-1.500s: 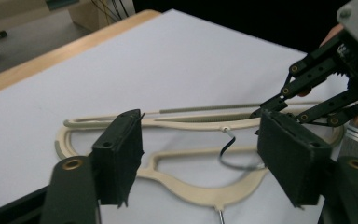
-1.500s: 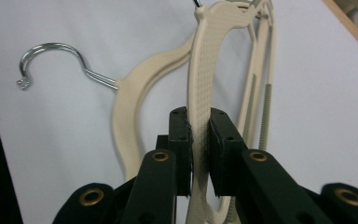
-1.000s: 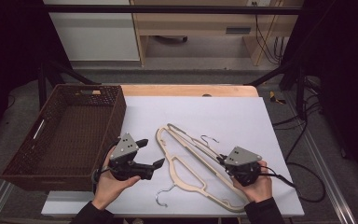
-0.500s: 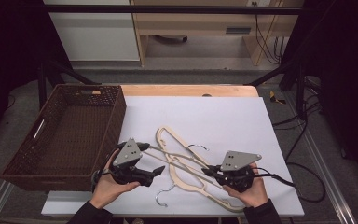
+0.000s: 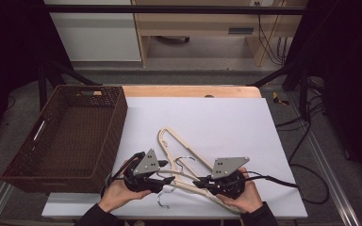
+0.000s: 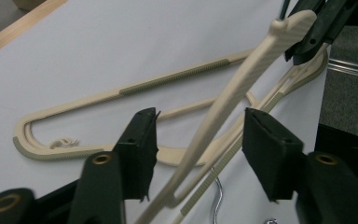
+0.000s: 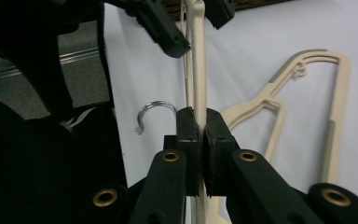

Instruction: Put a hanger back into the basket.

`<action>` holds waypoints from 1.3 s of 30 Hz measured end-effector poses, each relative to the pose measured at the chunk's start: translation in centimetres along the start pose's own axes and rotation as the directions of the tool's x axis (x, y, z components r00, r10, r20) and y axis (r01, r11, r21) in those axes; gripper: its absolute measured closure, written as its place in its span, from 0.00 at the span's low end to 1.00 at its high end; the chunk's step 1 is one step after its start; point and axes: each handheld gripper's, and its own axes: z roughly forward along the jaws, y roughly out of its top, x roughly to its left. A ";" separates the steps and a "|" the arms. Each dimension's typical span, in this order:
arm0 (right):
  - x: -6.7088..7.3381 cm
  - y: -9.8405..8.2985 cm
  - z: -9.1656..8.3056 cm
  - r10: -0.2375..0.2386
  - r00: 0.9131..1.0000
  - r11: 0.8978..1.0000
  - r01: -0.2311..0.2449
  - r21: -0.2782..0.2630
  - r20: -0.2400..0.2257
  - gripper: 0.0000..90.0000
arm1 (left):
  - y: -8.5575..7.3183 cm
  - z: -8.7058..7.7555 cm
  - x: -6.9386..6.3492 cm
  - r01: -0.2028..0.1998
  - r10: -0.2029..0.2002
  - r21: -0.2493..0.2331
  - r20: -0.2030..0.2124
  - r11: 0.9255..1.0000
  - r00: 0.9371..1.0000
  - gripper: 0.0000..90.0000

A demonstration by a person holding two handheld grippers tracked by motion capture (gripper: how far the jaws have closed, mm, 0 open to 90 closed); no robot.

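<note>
No lettering, label, brand, number or sign is being picked out as readable anywhere in these views.

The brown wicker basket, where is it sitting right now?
In the high view the basket sits at the table's left edge, beside the white mat, just left of the left gripper and apart from the hangers.

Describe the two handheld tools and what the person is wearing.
Both the left tool and right tool have black bodies, grey three-cornered top plates, black padded jaws with brass-coloured pivot rivets, and a black cable trailing from the right one. Dark sleeves cover the forearms.
</note>
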 end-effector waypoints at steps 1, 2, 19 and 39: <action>0.0 0.0 0.1 0.003 1.000 1.000 -0.003 0.001 -0.008 0.97 | 0.0 0.0 0.0 -0.003 0.003 0.008 0.006 1.000 1.000 0.62; 0.0 0.0 0.2 0.004 1.000 1.000 -0.004 0.003 -0.014 0.97 | 0.0 0.1 -0.1 -0.005 0.005 0.013 0.006 1.000 1.000 0.65; -0.4 0.1 -0.8 0.029 0.994 0.998 -0.023 -0.055 0.103 0.68 | 0.4 -0.8 -1.0 0.008 -0.012 0.035 0.109 0.999 0.994 0.93; -3.4 -2.9 -5.9 0.260 0.904 0.944 -0.165 -0.284 0.339 0.23 | 0.7 -6.0 1.4 0.194 -0.203 -0.121 -0.063 0.974 0.977 0.96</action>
